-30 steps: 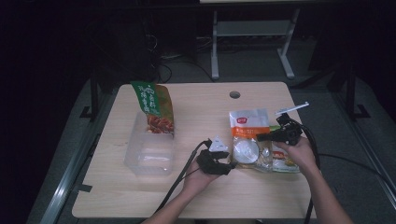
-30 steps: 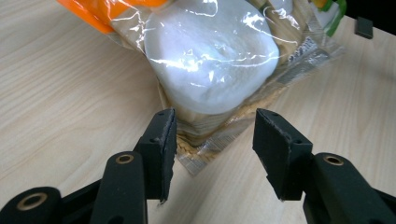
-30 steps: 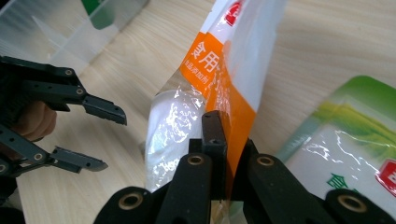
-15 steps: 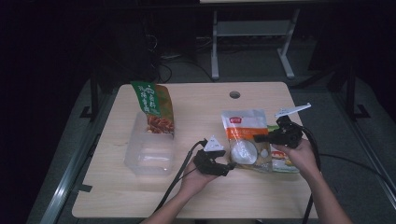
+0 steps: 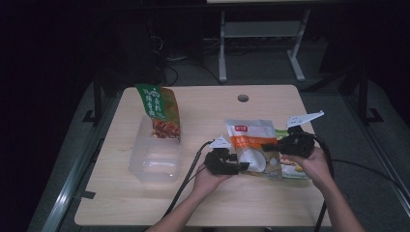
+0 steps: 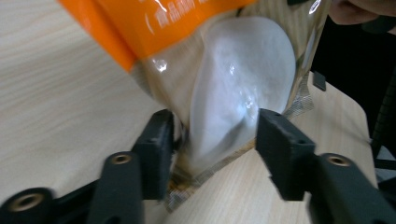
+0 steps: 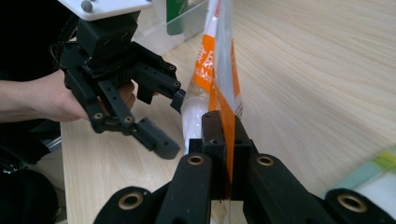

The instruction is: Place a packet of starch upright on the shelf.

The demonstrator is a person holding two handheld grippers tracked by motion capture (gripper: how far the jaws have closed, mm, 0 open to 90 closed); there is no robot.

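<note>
From the high view, the orange-topped pouch (image 5: 251,145) is held up over the right half of the table (image 5: 121,208), between the left gripper (image 5: 240,165) and the right gripper (image 5: 270,146); the clear tub (image 5: 154,159) and green snack bag (image 5: 157,108) sit well apart to the left. In the left gripper view, wide jaws straddle the pouch's (image 6: 233,84) lower corner, apparently without pinching. If they close on the white bulge, it may crush. The right gripper view has jaws clamped on the pouch's (image 7: 219,60) thin edge; glossy film could slip.
</note>
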